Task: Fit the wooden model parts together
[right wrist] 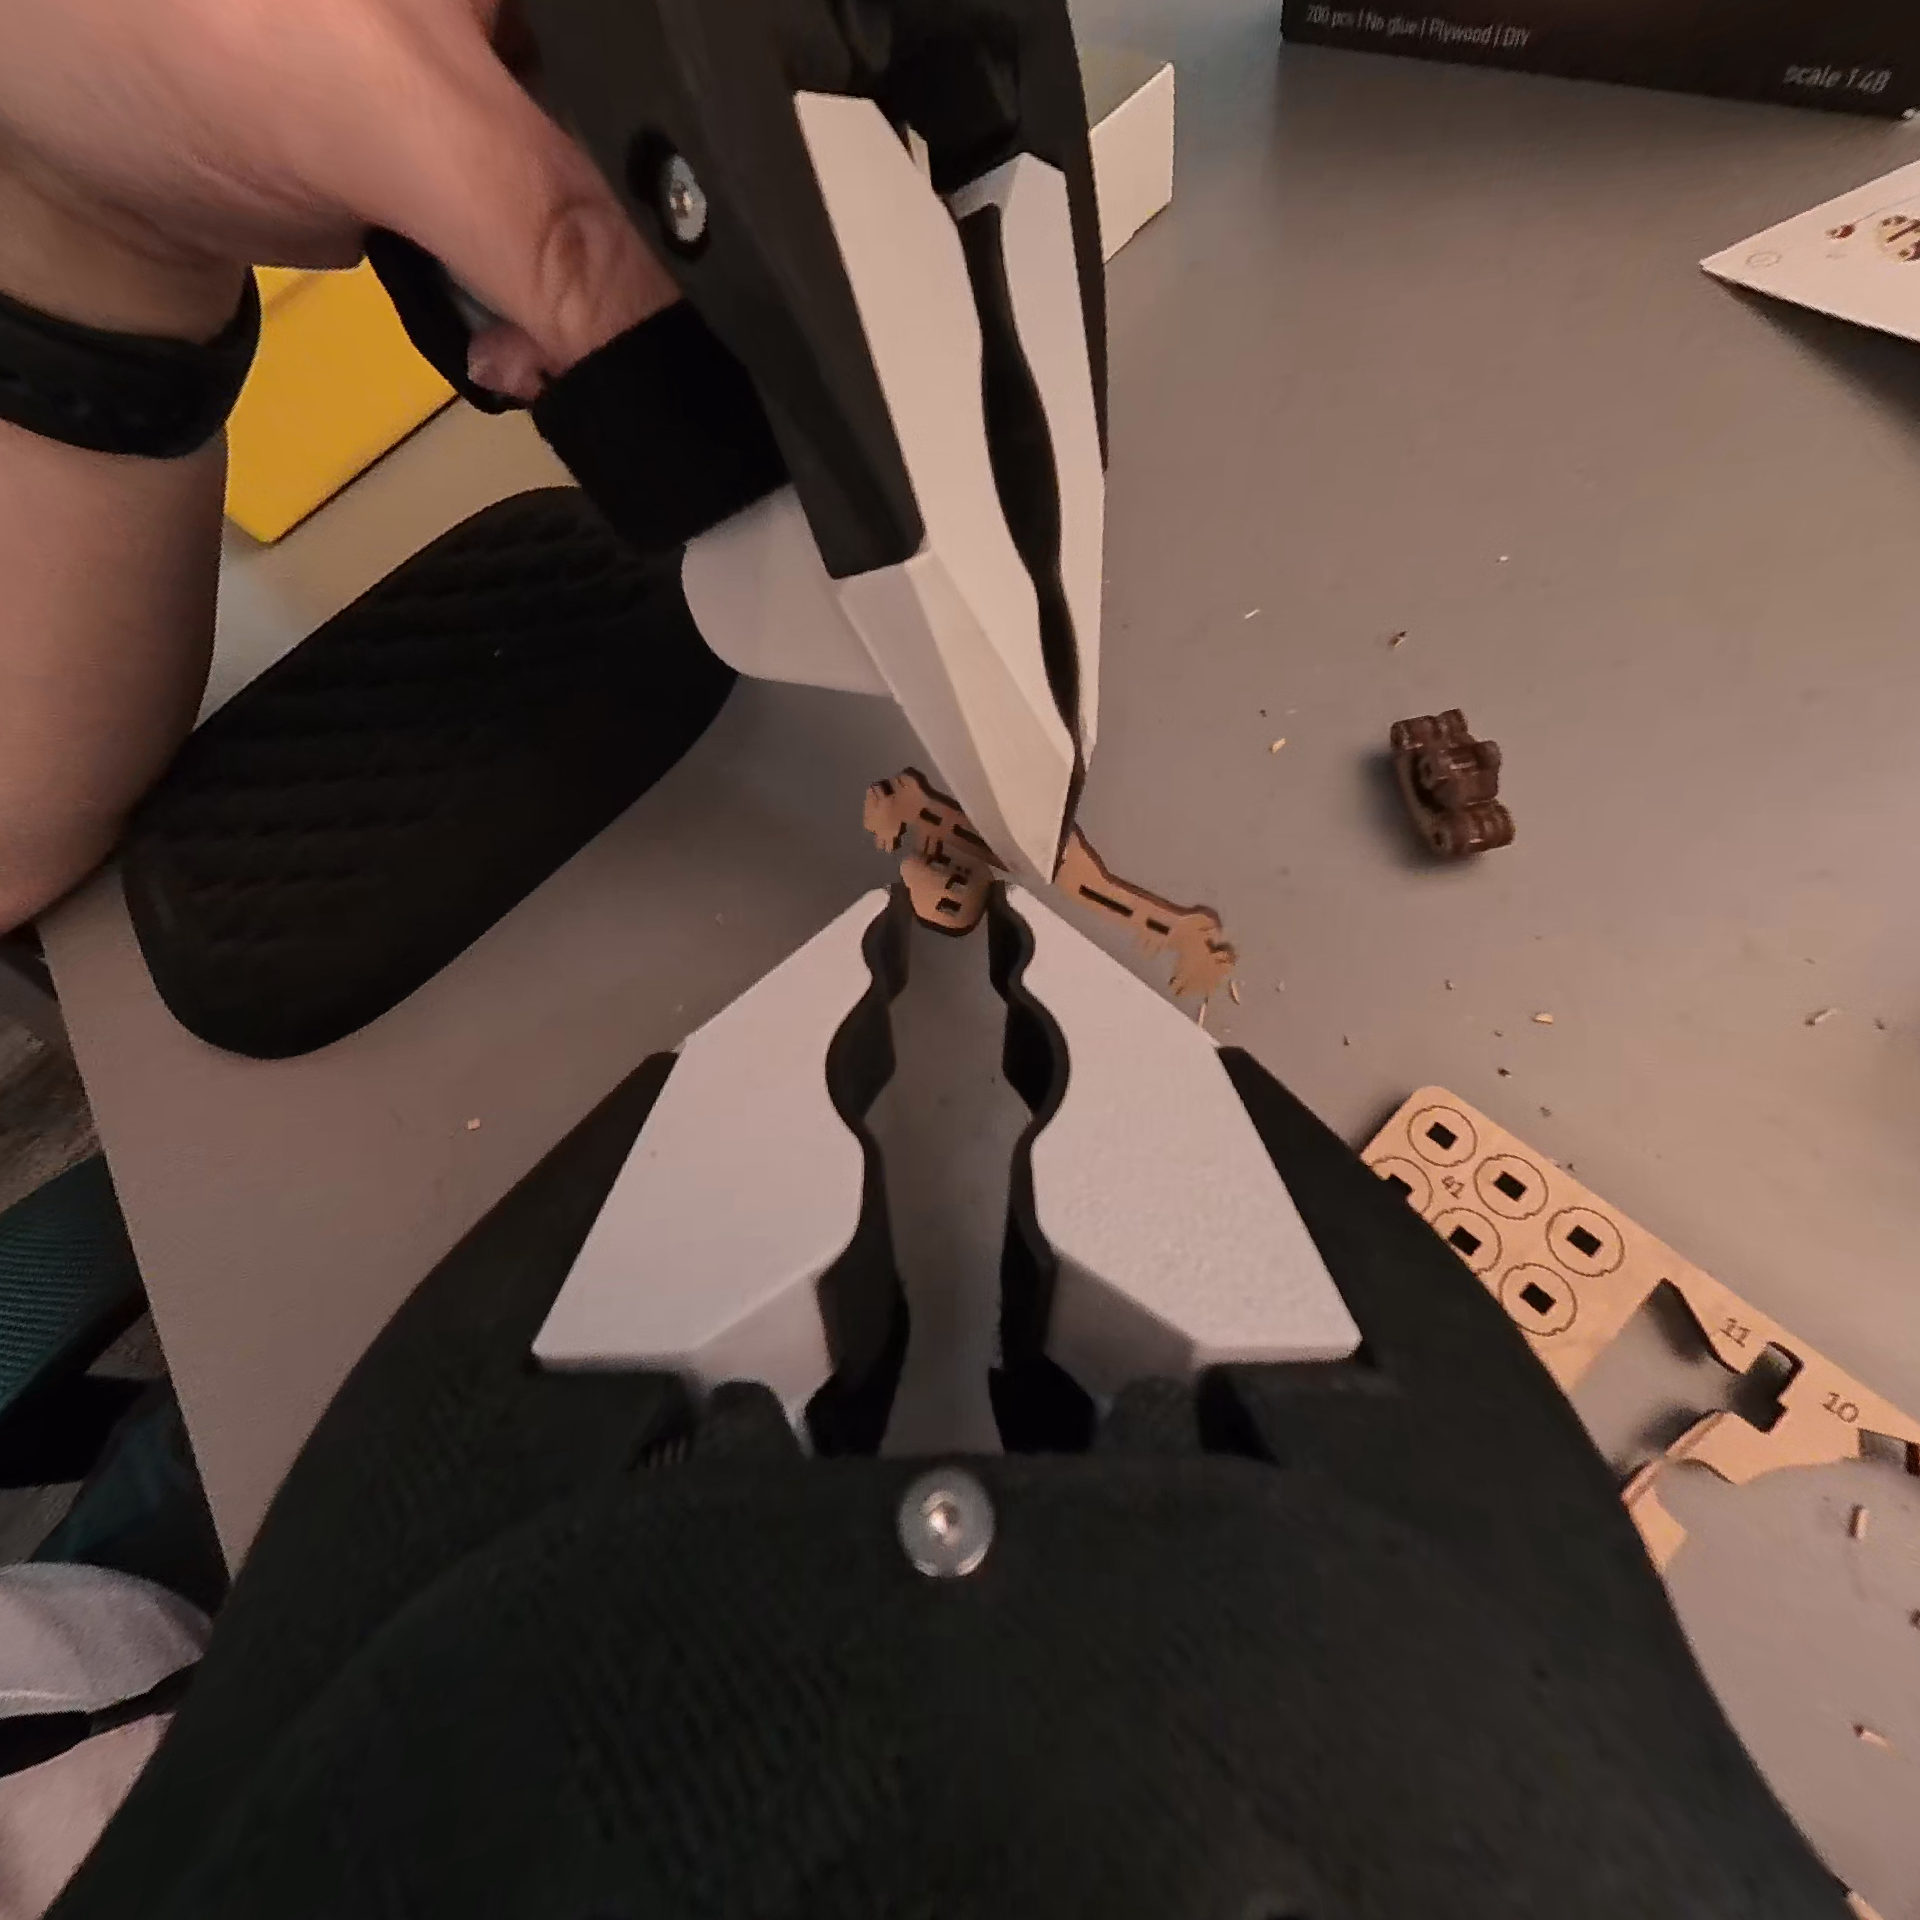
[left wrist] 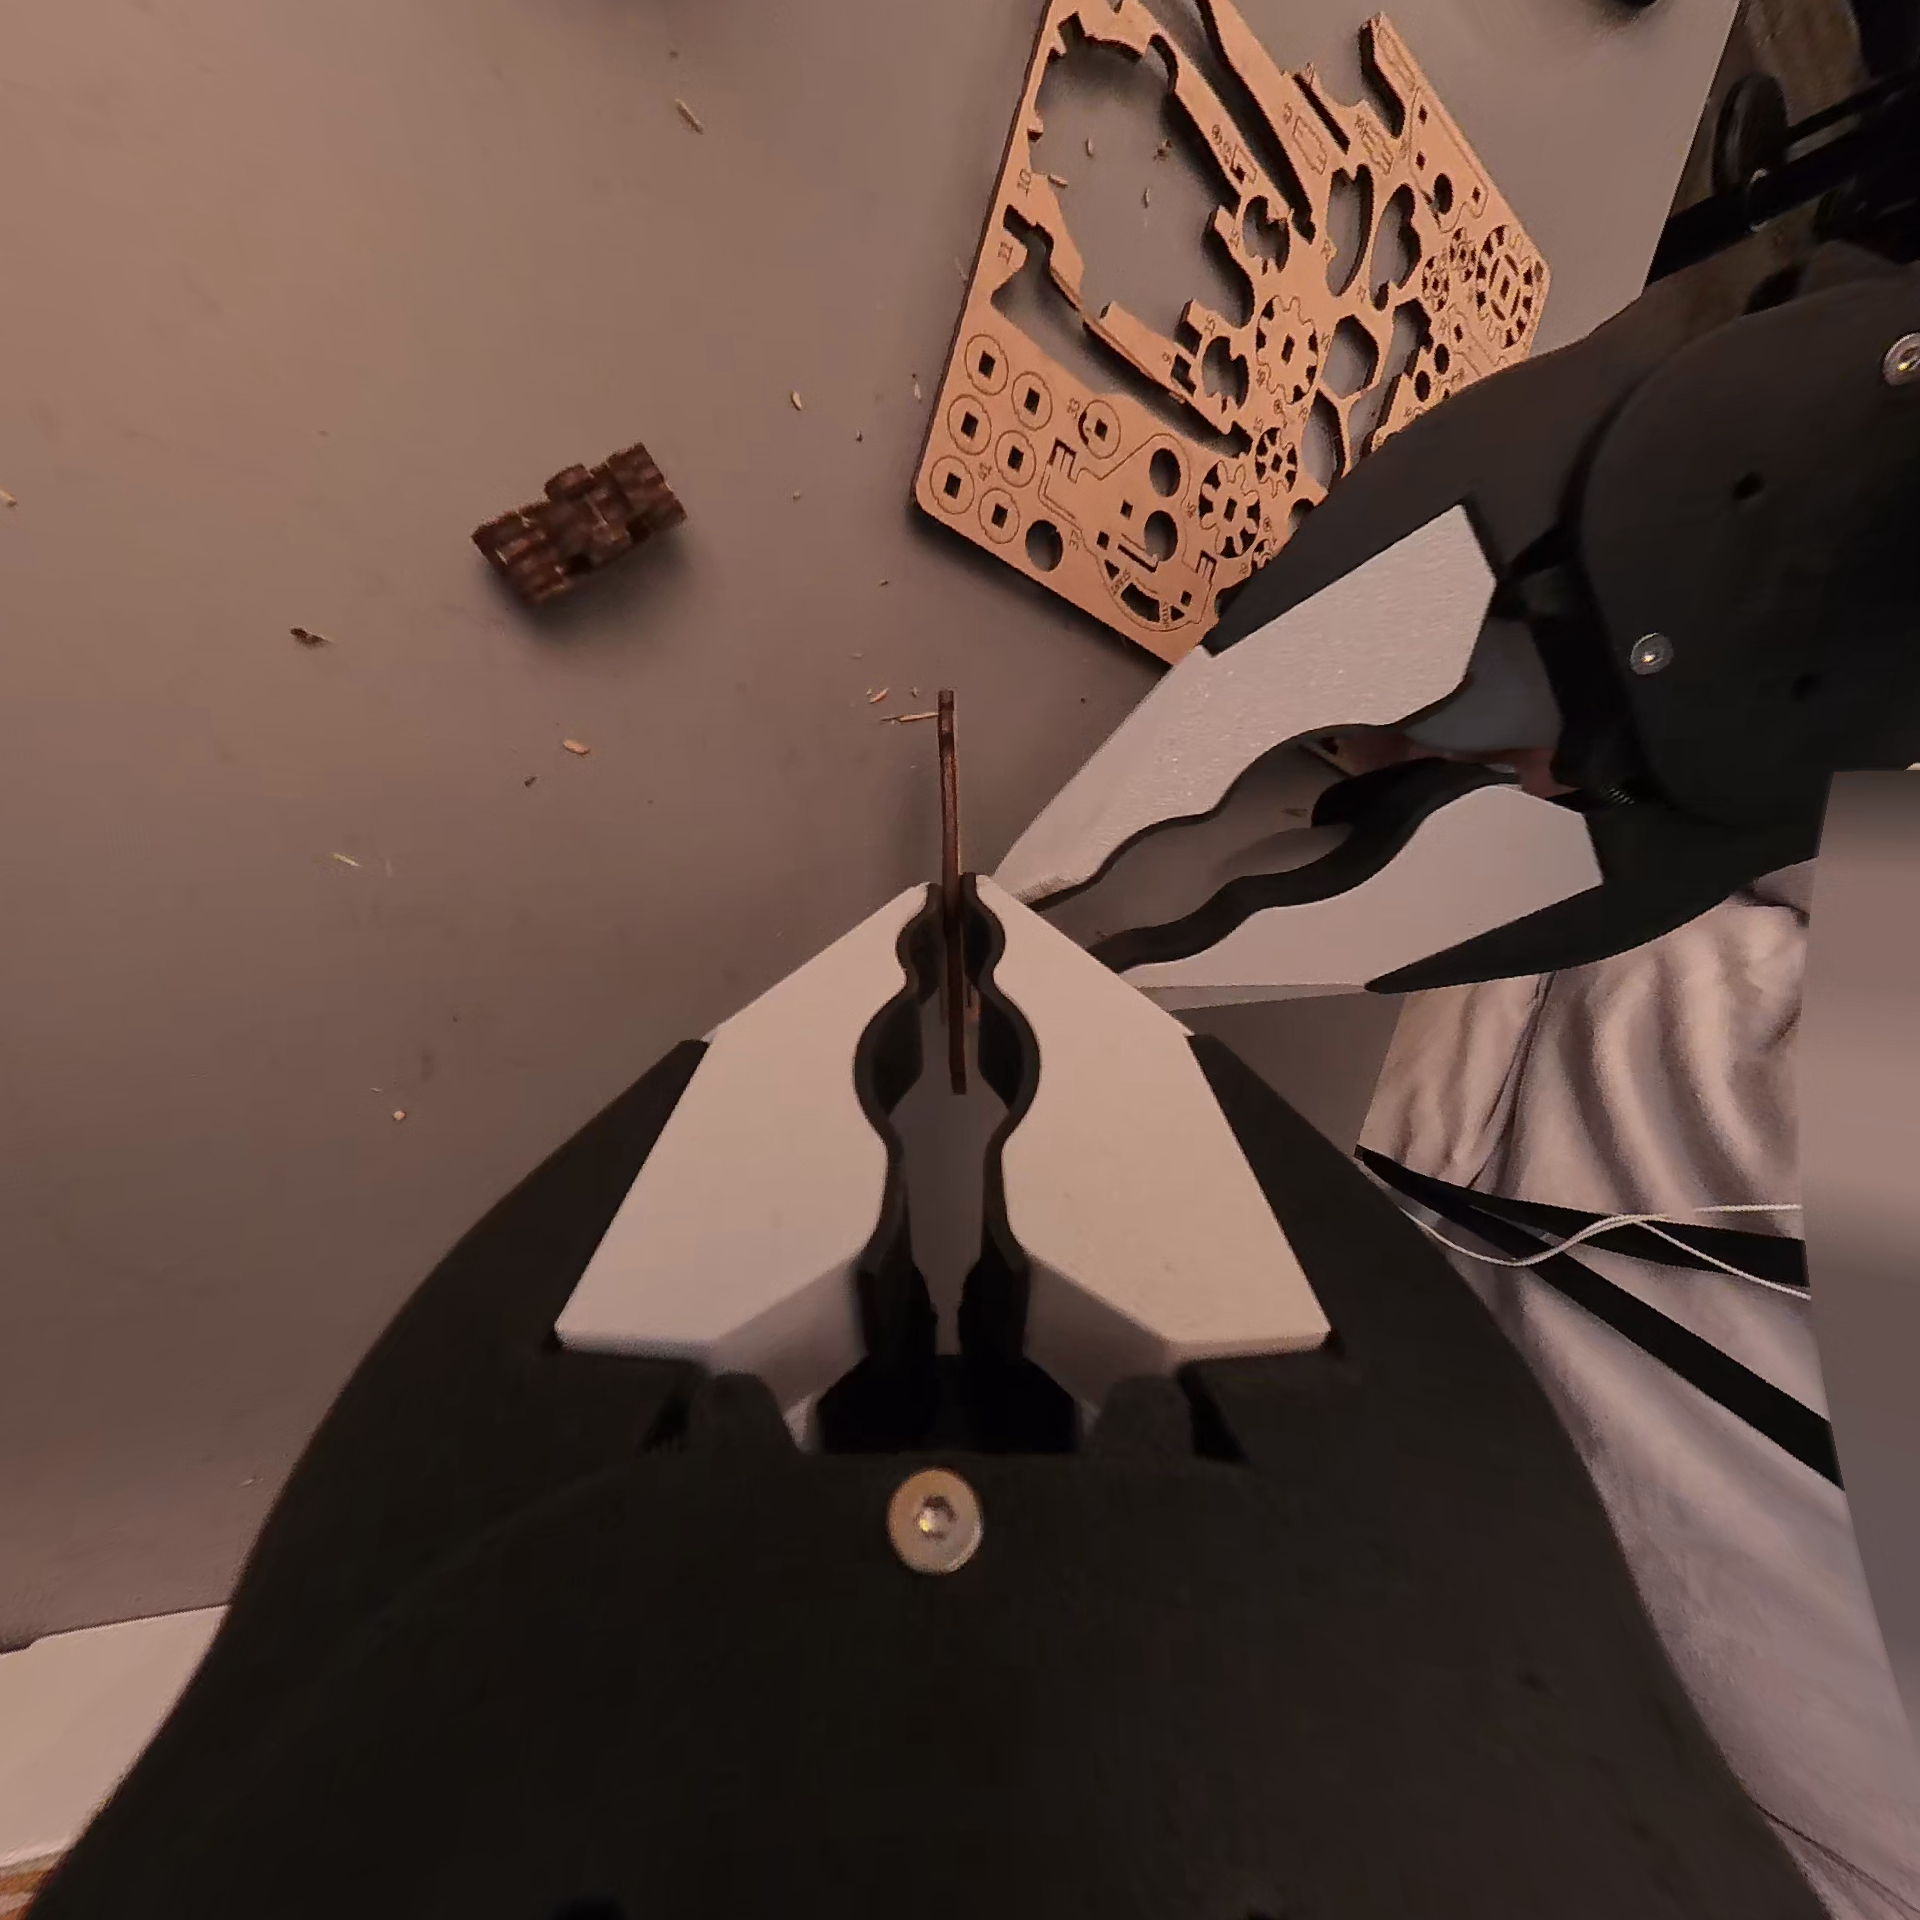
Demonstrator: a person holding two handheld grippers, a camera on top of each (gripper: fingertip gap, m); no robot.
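My left gripper is shut on a long flat wooden part, seen edge-on between its tips. In the right wrist view the left gripper comes down from above and holds that long part just above the grey table. My right gripper has its tips on both sides of a small wooden piece, which sits against the long part. In the left wrist view the right gripper reaches in from the right, its tips beside the left fingers.
A laser-cut wooden sheet with several parts punched out lies behind; its corner is at my right. A small dark gear assembly lies on the table. A black pad, a yellow box and a person's hand are at left. The grippers are tip to tip, or close to it.
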